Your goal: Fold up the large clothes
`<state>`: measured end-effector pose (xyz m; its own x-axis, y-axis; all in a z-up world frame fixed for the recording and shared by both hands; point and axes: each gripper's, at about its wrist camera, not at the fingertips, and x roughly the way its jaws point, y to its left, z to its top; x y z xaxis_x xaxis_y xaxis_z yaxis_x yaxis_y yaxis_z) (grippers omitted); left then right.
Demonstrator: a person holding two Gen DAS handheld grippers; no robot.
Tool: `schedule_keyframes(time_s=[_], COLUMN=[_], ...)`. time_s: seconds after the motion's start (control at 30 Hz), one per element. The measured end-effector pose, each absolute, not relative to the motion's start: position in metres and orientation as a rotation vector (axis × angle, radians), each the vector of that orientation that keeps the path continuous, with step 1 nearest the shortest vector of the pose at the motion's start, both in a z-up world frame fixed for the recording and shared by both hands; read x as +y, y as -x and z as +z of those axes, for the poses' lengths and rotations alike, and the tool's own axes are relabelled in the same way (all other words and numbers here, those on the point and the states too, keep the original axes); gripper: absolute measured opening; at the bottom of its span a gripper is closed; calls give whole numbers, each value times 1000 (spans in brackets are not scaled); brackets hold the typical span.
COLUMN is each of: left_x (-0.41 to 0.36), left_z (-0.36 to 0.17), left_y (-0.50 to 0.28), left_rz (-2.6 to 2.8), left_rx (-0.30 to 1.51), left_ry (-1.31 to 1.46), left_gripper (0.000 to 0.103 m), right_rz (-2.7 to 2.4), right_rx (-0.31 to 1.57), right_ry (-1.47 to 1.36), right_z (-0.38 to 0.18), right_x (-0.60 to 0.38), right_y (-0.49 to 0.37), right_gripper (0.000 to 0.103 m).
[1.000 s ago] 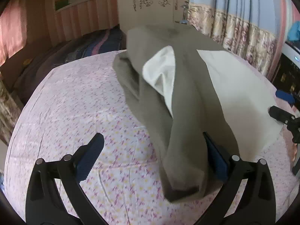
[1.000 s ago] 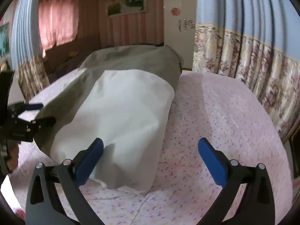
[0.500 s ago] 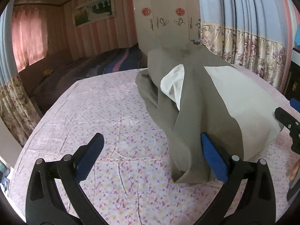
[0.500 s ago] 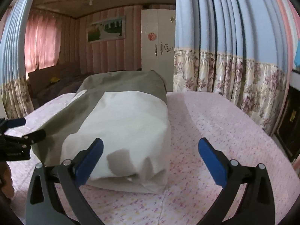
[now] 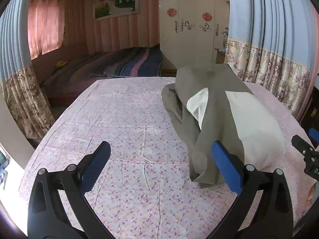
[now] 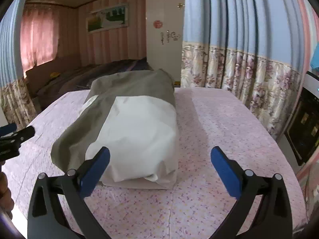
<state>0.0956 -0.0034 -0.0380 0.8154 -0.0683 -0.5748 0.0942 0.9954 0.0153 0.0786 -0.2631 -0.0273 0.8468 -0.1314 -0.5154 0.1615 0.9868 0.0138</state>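
A large olive-grey garment with a white lining lies in a long bundle on the pink floral tablecloth. In the right wrist view the same garment shows its white lining uppermost, its near end folded under. My left gripper is open, just short of the bundle's near grey corner, nothing between its fingers. My right gripper is open too, held a little back from the white end, its left pad in front of that end. The right gripper's tip shows at the left wrist view's right edge.
A dark striped bed lies beyond the table, with a white wardrobe behind it. Flowered curtains hang close along the right side. A dark cabinet stands at the far right. Bare cloth spreads left of the garment.
Both grippers have pulled back and tilted up, so more of the room shows. The garment now lies settled on the table, further from both pairs of fingers.
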Motion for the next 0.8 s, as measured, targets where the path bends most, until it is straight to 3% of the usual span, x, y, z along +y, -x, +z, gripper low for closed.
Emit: schedule_keyframes(time_s=[0.8], left_x=[6], left_z=[27], left_y=[-60], left_rz=[-63], left_rx=[509], left_ry=[-68], left_gripper=[100], right_rz=[-171], right_rx=[526], right_ry=[-89], right_z=[25], right_x=[-259], right_y=[-58], right_gripper=[101])
